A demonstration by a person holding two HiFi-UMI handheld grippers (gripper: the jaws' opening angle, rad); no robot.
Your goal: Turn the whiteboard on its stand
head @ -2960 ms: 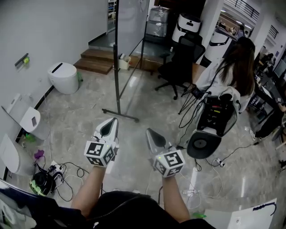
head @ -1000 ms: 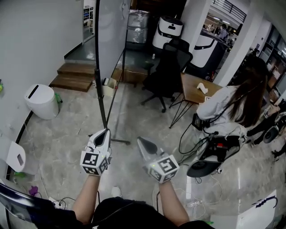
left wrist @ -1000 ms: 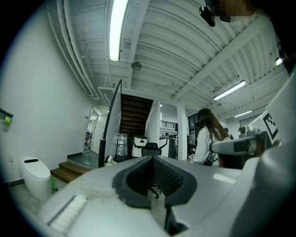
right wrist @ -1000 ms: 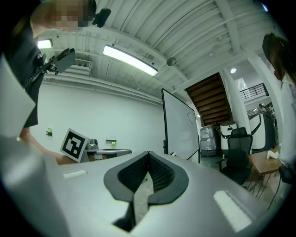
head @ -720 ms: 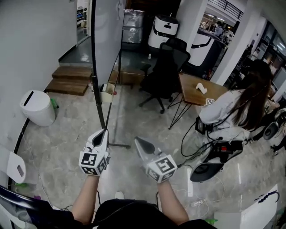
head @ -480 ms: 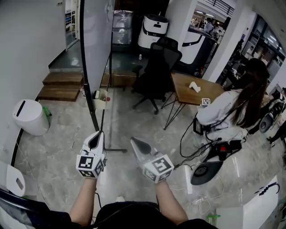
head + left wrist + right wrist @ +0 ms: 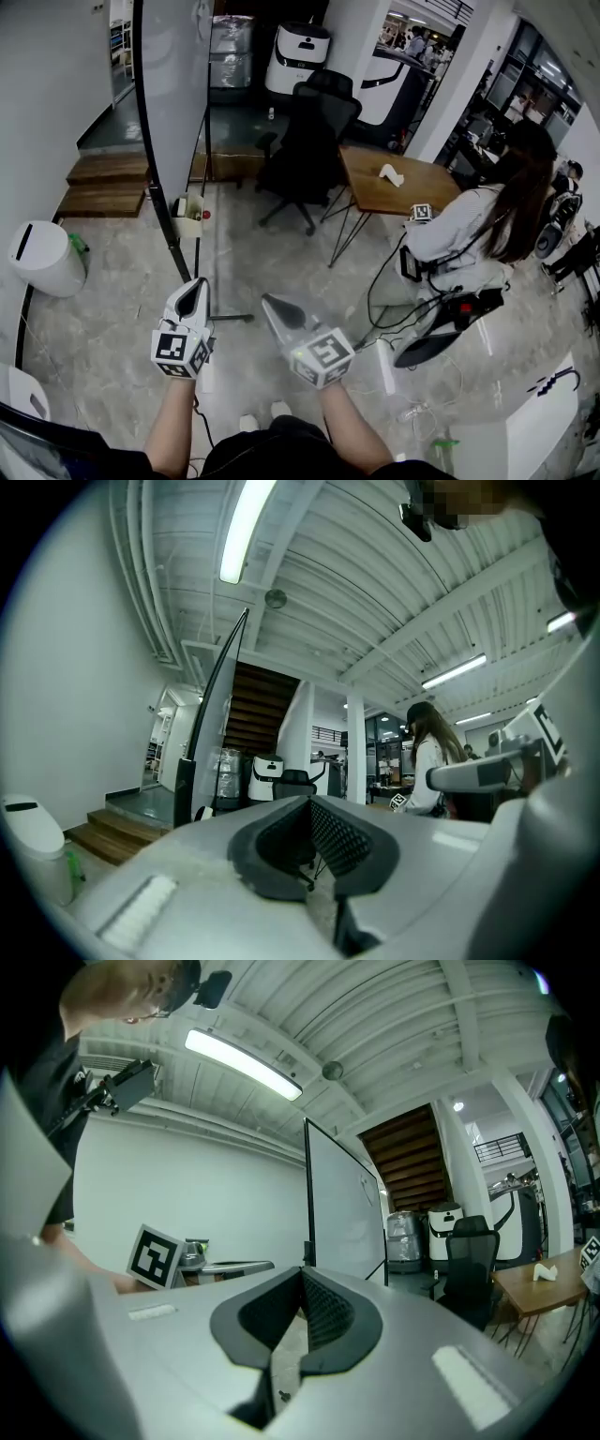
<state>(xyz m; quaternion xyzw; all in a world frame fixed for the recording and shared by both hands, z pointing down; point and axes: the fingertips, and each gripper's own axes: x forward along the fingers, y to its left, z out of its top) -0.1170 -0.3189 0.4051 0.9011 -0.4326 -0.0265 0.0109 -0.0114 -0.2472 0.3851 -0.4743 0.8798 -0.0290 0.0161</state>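
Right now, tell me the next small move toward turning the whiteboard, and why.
Probably open the left claw and reach forward to the near black edge of the whiteboard. The left claw and the right claw are both shut and empty, and neither touches the board yet.

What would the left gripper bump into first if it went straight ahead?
Probably the black office chair; the left gripper points just past the whiteboard, though depth is unclear.

Tall white whiteboard in a thin black frame, stood upright, seen nearly edge-on at eleven o'clock, carried on a black metal stand
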